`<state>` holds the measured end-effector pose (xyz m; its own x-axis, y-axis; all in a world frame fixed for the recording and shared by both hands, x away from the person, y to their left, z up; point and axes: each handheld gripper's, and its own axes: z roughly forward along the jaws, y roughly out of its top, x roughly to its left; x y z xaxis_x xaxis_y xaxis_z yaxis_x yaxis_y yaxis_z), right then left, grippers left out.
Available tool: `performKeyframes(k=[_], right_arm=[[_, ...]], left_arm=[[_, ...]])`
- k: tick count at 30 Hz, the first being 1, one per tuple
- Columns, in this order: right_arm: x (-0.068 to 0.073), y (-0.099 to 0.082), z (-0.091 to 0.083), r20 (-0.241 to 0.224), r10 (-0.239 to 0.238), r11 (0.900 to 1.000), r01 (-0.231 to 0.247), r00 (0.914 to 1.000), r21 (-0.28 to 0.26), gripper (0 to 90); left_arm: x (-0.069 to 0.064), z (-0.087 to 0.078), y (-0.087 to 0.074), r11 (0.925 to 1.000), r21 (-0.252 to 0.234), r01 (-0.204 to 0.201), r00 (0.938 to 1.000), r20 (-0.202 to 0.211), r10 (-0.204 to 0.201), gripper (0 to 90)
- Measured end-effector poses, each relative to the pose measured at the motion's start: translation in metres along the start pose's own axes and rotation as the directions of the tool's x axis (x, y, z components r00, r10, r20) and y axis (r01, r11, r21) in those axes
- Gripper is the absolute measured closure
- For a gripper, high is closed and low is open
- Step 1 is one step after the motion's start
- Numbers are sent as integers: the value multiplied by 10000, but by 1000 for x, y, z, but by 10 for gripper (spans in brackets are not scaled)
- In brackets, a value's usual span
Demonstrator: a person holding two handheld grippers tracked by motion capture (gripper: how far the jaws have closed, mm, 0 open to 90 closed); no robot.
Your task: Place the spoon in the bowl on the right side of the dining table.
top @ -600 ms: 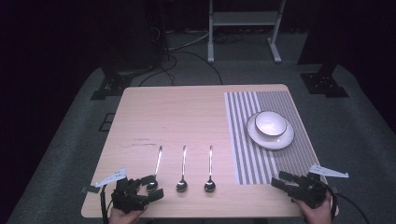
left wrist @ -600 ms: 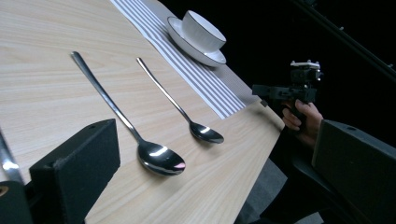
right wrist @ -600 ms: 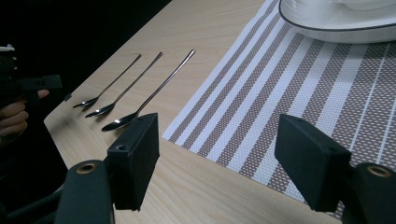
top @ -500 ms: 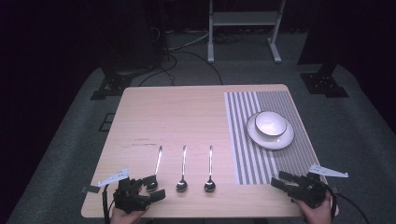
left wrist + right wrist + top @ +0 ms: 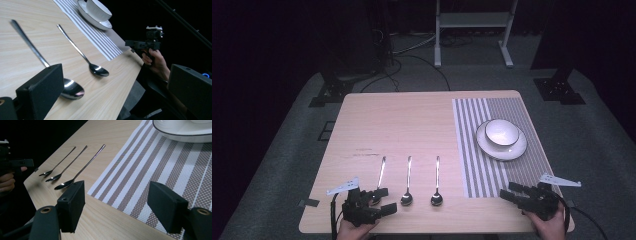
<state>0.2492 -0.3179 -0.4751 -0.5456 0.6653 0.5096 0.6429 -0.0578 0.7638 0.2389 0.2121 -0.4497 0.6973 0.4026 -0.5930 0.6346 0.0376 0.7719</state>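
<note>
Both grippers sit at the near edge of the wooden table [image 5: 412, 120] in the high view, left gripper [image 5: 383, 201] just beside the leftmost of three spoons [image 5: 408, 181], right gripper [image 5: 510, 192] on the striped placemat [image 5: 472, 145], each with jaws spread and empty; dark carpet surrounds the table. Left gripper view: bowl [image 5: 98, 9] on its plate [image 5: 93, 19], beyond the spoons. Right gripper view: plate rim above the placemat.

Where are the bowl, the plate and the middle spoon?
bowl [image 5: 501, 132], high view, on its white inside.
plate [image 5: 513, 150], high view, on its bare front rim.
middle spoon [image 5: 407, 199], high view, on its shiny scoop.
</note>
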Motion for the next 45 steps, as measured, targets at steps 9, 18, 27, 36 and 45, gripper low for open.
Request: performKeyframes(k=[9, 18, 27, 36, 45], right_arm=[[6, 8, 9, -85, -161, 9993, 163, 9998, 323, 293], [15, 19, 18, -452, -328, 9985, 347, 9984, 428, 293], [18, 21, 22, -499, -478, 9970, 507, 9976, 593, 293], [24, 26, 30, -692, -662, 9948, 712, 9954, 723, 293], [44, 47, 49, -1139, -1245, 9848, 1368, 9857, 1073, 293]], left_arm=[[1, 24, 0, 9970, 767, 85, 9996, 264, -106, 0], [6, 48, -1, 9879, 1518, 309, 9976, 567, -399, 0], [11, 51, -10, 9805, 1895, 525, 9972, 424, -616, 0], [15, 51, -18, 9706, 2281, 772, 9970, -108, -768, 34], [17, 51, -20, 9672, 2381, 881, 9955, -545, -773, 47]])
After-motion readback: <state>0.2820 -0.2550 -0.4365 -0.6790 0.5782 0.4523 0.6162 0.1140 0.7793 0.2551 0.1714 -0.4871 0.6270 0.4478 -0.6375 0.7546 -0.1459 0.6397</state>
